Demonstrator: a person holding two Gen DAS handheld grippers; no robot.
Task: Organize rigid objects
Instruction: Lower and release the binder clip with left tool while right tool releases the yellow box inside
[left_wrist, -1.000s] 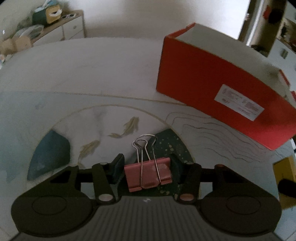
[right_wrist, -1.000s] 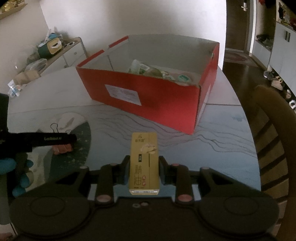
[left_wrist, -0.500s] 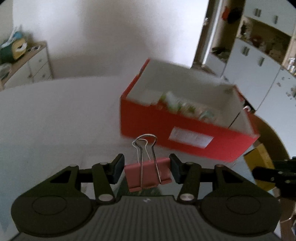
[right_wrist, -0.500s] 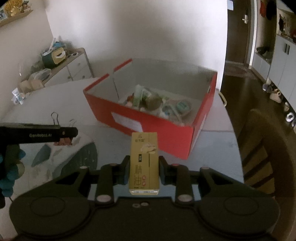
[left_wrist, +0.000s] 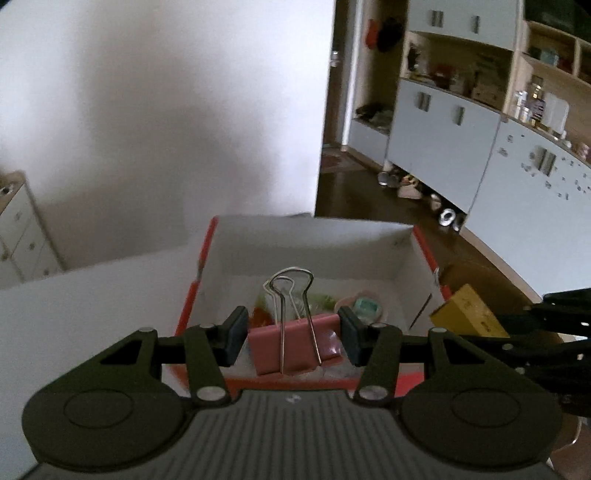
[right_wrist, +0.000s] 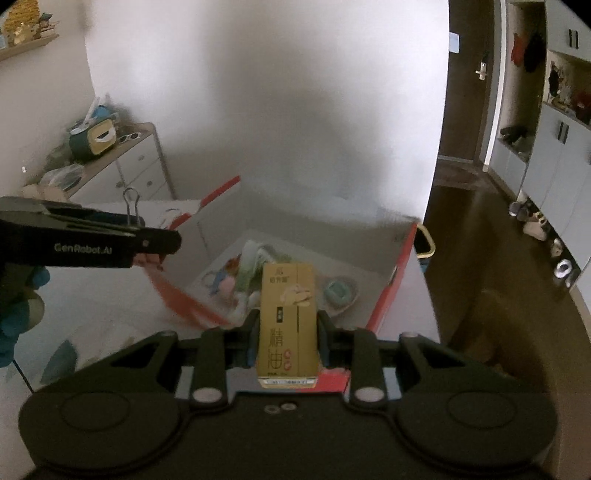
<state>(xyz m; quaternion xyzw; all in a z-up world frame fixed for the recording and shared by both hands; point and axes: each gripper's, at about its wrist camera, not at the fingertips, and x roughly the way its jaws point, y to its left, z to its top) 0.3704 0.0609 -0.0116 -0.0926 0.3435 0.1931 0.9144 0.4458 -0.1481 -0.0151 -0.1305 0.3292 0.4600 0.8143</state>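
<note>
My left gripper (left_wrist: 293, 334) is shut on a pink binder clip (left_wrist: 291, 345) with silver wire handles, held above the near side of the open red cardboard box (left_wrist: 207, 247). My right gripper (right_wrist: 288, 339) is shut on a small yellow carton (right_wrist: 288, 325) with dark print, held above the near edge of the same box (right_wrist: 400, 266). The box holds several small items. The left gripper (right_wrist: 155, 242) with its clip shows at the left of the right wrist view. The yellow carton (left_wrist: 467, 312) shows at the right of the left wrist view.
The box stands on a pale table (right_wrist: 110, 295) with a blue-green pattern. A white drawer unit (right_wrist: 136, 166) with clutter stands at back left. Grey cabinets (left_wrist: 480, 155) and a dark floor with shoes (right_wrist: 532, 221) lie to the right.
Both grippers have risen from the table and moved forward over the red box, each still holding its object. The box interior has come into view below them.
</note>
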